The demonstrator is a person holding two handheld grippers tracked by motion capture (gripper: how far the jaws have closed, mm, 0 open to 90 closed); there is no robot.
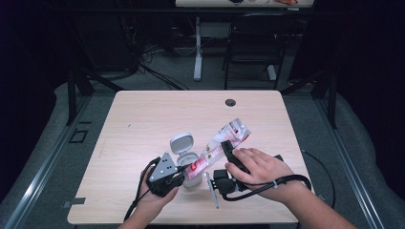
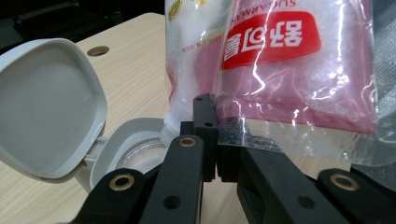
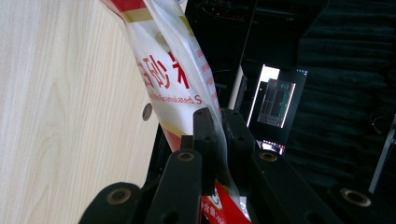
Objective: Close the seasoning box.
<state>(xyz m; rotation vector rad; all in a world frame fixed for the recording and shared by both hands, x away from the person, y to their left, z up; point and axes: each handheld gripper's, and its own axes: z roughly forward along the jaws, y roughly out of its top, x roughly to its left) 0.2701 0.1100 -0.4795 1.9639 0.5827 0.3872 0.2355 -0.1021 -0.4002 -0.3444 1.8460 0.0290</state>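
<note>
A red, white and clear bag of sugar (image 1: 220, 142) hangs tilted over the table (image 1: 143, 119), its low end at a jar (image 1: 187, 162) whose grey flip lid (image 1: 182, 142) stands open. My left gripper (image 1: 184, 173) is shut on the bag's low end. In the left gripper view its jaws pinch the clear sealed edge (image 2: 243, 135) of the bag (image 2: 280, 60), beside the jar's rim (image 2: 133, 144) and lid (image 2: 46, 107). My right gripper (image 1: 226, 147) is shut on the bag higher up. In the right gripper view the gripper (image 3: 217, 122) clamps the bag (image 3: 168, 70) edge-on.
A round cable hole (image 1: 230, 102) sits near the table's far edge. Behind the table stand a dark chair (image 1: 253, 43) and a white desk leg (image 1: 197, 52). A lit screen (image 3: 275, 102) glows in the dark beyond the table edge. Cables trail from both grippers.
</note>
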